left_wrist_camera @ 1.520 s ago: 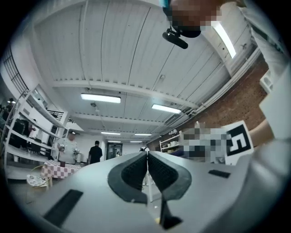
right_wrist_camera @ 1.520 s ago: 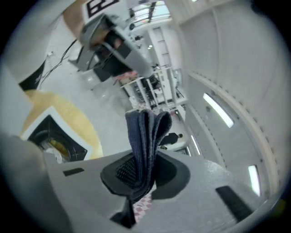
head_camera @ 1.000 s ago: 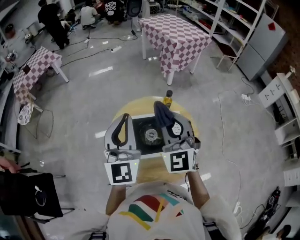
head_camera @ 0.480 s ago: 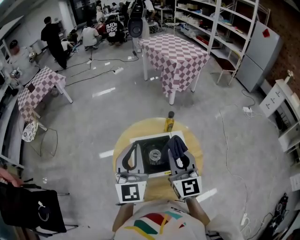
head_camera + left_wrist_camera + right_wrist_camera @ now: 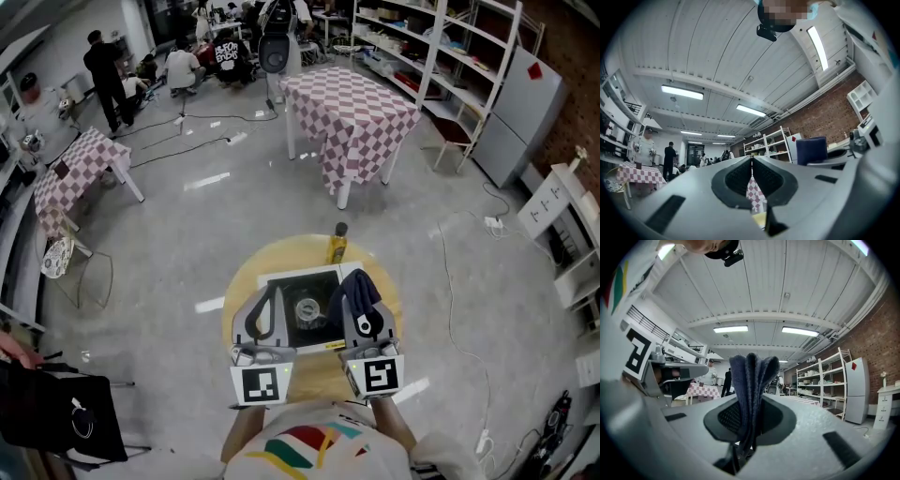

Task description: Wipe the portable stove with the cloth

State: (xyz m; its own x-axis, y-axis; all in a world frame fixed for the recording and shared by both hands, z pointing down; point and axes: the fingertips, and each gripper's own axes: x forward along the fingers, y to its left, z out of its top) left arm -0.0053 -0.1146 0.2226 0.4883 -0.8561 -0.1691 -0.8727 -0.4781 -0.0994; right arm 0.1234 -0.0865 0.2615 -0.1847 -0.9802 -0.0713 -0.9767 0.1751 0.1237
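Observation:
The portable stove [image 5: 302, 312], black on top with a round burner, sits on a small round wooden table [image 5: 384, 302]. My right gripper [image 5: 355, 300] hovers over the stove's right edge and points upward. It is shut on a folded dark blue cloth [image 5: 360, 287], which sticks up between the jaws in the right gripper view [image 5: 751, 380]. My left gripper [image 5: 272, 294] is over the stove's left edge, also pointing upward. Its jaws are shut with nothing between them [image 5: 751, 176]. The cloth [image 5: 812, 150] shows at the right of the left gripper view.
A yellow bottle [image 5: 337, 246] stands at the table's far edge behind the stove. Checked-cloth tables [image 5: 352, 89] [image 5: 80, 159] stand farther off on the grey floor. Shelving and a fridge [image 5: 520, 94] line the right. A black bag [image 5: 56, 412] lies lower left. People [image 5: 105, 66] stand at the back.
The head view has pulled back, so table and grippers look smaller. The right gripper with the cloth has shifted from the stove's far right corner to its right edge. Both stay shut.

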